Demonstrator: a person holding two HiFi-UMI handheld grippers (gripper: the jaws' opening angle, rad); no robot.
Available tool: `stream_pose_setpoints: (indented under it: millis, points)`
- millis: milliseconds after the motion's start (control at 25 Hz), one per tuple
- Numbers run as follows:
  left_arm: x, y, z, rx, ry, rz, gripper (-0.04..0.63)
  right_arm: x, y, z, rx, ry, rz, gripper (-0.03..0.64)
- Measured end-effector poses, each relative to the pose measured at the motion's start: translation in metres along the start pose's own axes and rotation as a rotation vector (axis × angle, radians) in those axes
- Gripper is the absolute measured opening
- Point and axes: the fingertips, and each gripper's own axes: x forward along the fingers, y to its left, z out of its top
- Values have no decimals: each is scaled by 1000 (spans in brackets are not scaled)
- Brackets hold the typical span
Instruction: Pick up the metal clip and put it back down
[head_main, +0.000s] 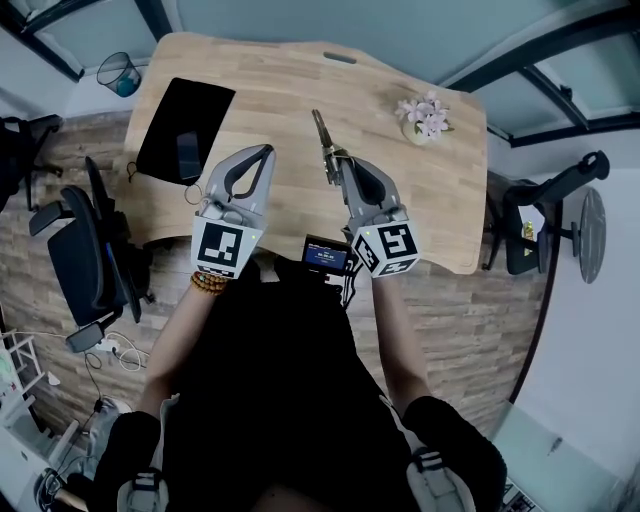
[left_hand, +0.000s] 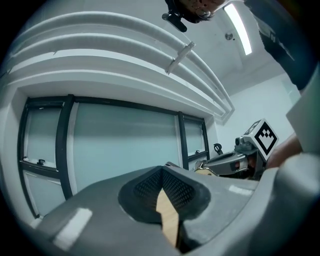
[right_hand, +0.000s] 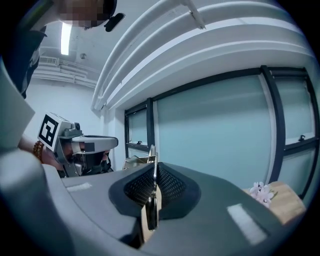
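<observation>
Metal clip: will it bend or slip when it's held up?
The thin silvery metal clip is probably stiff: it juts straight from the right hand-held gripper without drooping. Its smooth, shiny surface might slip.

No legible text; square coded marker (head_main: 226, 248) on left gripper (head_main: 267, 151), another on right gripper (head_main: 342, 163); small screen (head_main: 327, 255) unreadable

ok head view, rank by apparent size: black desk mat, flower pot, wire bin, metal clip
1. black desk mat
2. flower pot and wire bin: look alike, and the bin stands farther off, so unranked
3. metal clip, smallest, even held up nearer the camera in the right gripper
</observation>
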Motion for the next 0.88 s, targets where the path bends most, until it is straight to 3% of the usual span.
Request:
stream_pose_setpoints:
  millis: [880]
  points:
    - [6,-25,52,12,-112,-96,0,-56,11,98,-9,-245,-92,29]
